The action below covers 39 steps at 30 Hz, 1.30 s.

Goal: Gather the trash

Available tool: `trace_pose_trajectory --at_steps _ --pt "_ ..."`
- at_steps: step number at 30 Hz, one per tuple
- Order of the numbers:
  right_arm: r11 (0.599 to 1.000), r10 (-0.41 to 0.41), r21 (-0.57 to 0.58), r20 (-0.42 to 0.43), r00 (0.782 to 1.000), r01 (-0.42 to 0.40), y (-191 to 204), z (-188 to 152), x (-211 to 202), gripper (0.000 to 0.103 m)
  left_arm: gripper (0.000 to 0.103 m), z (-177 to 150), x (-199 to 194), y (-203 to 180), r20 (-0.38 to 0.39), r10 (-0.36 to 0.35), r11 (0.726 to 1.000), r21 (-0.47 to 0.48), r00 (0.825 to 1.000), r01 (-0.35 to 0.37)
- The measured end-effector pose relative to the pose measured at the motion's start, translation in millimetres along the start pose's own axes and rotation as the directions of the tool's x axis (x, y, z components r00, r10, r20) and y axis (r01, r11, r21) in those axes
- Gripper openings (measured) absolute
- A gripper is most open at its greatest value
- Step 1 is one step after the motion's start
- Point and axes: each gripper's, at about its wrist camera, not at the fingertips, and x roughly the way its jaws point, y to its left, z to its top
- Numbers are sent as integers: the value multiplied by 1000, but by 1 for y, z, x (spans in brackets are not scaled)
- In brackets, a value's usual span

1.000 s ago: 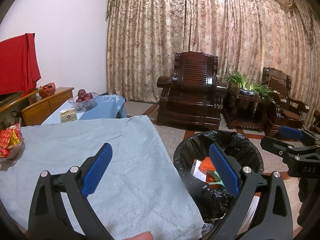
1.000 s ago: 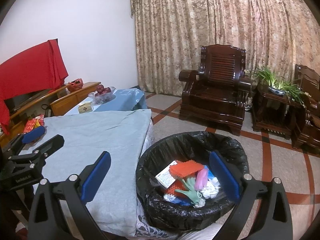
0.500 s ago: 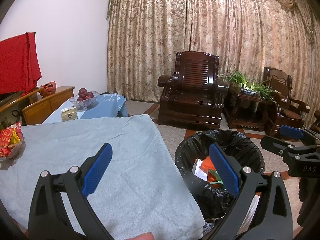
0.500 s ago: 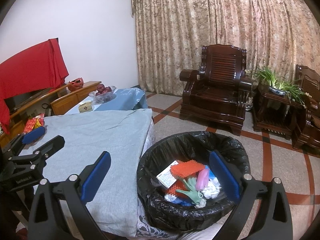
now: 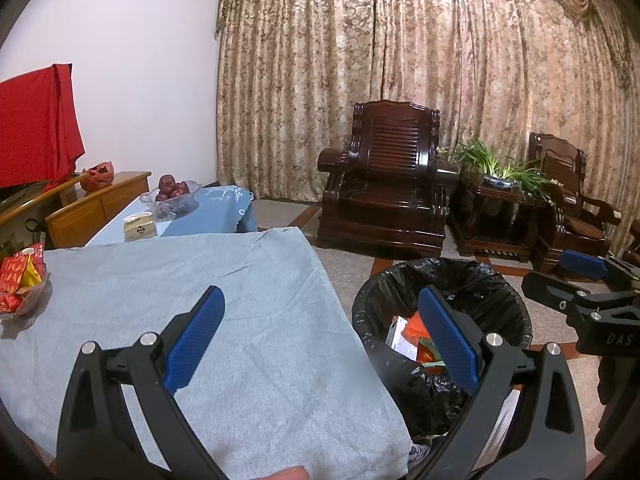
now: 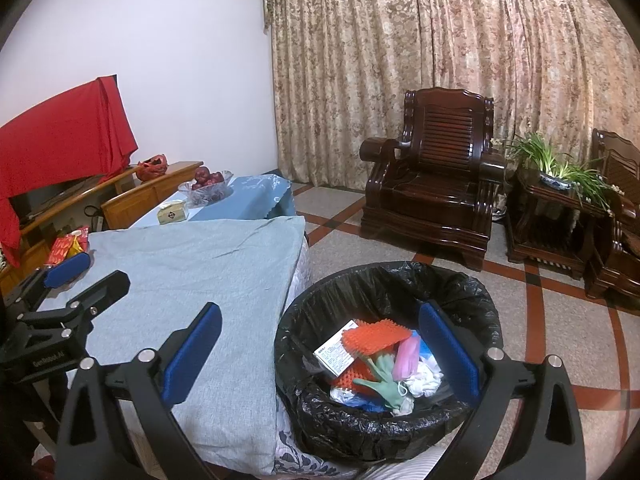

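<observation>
Left wrist view
Left claw [image 5: 320, 336]: blue-padded black fingers spread wide, pinching nothing, above the near right edge of the desk.
Desk [image 5: 200, 280]: covered by a pale blue-grey cloth, bare in the middle.
Snack dish [image 5: 22, 288]: glass, with red and yellow packets, far left on the desk.
Bin [image 5: 460, 280]: round, lined with a black plastic bag, on the floor just right of the desk.

Right wrist view
Right claw [image 6: 320, 356]: fingers spread wide, empty, over the bin [image 6: 384, 280].
Trash [image 6: 380, 360]: inside the bin; orange studded mats, a white printed carton, a green rubber glove, pink and white scraps.
Left claw [image 6: 76, 276]: near left, over the desk [image 6: 192, 264].
</observation>
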Motion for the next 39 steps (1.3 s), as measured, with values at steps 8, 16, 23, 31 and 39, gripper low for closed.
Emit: trace_pose_trajectory --at_steps 8,16,23,31,39 --pt "1000 0 -1 -1 1000 0 0 0 0 97 95 1 0 0 0 -1 1000 -1 1000 1" --pt "1000 0 0 -1 1000 0 0 0 0 97 95 3 0 0 -1 0 1000 0 1000 0" --pt "1000 1 -1 -2 1000 -1 1 -1 2 97 95 1 0 2 -2 1 1000 -1 1000 -1" --pt "1000 2 -2 -4 1000 -2 2 -1 2 97 95 3 0 1 -3 1 1000 0 1000 -1" --pt "1000 1 0 -6 1000 -1 3 -1 3 97 95 3 -1 2 -6 2 1000 0 1000 -2"
